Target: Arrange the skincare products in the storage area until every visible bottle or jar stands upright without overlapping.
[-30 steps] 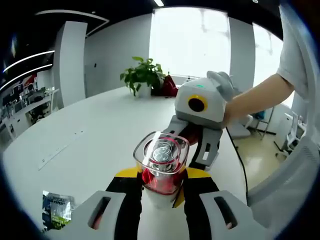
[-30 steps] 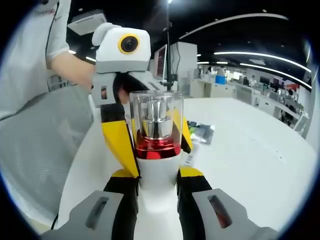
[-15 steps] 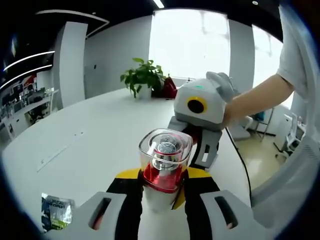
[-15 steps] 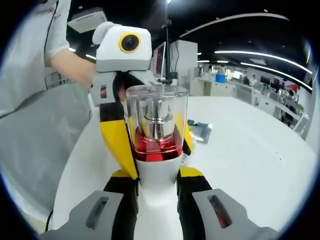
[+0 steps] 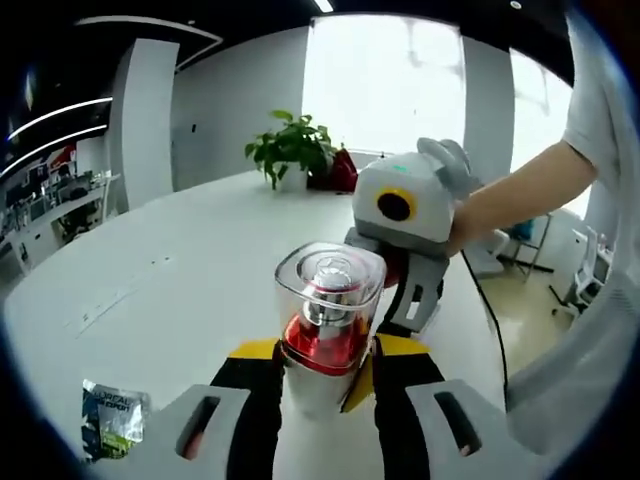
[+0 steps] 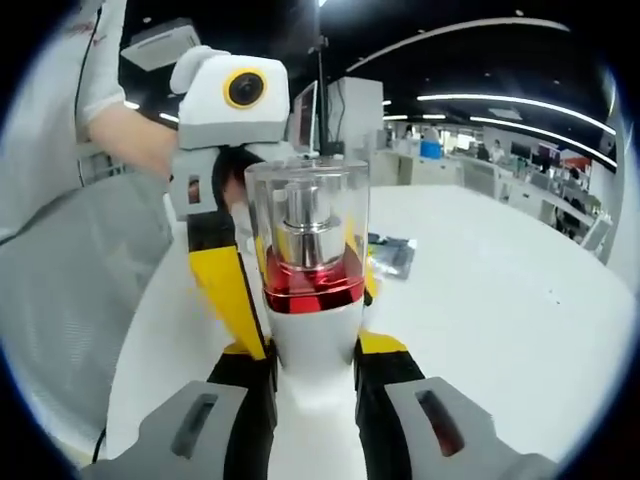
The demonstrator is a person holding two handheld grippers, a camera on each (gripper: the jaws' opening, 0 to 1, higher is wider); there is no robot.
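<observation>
A skincare bottle (image 5: 325, 330) with a white body, a red band and a clear cap over a silver pump is held above the white table (image 5: 170, 280). My left gripper (image 5: 318, 365) is shut on its white body. The right gripper (image 5: 400, 290) reaches in from the far side, a person's hand behind it. In the right gripper view the same bottle (image 6: 310, 290) stands upright between the jaws of my right gripper (image 6: 312, 365), which is shut on the lower body. The left gripper (image 6: 295, 300) clasps it from the opposite side with its yellow jaws.
A small green and black sachet (image 5: 110, 418) lies flat on the table at the lower left, and it also lies behind the bottle as the sachet (image 6: 390, 255). A potted plant (image 5: 290, 150) stands at the table's far end. A person's grey clothing (image 6: 70, 290) is close on the left.
The bottle's cap has tipped a little more upright in the left gripper view. Both grippers keep their hold and have shifted only slightly.
</observation>
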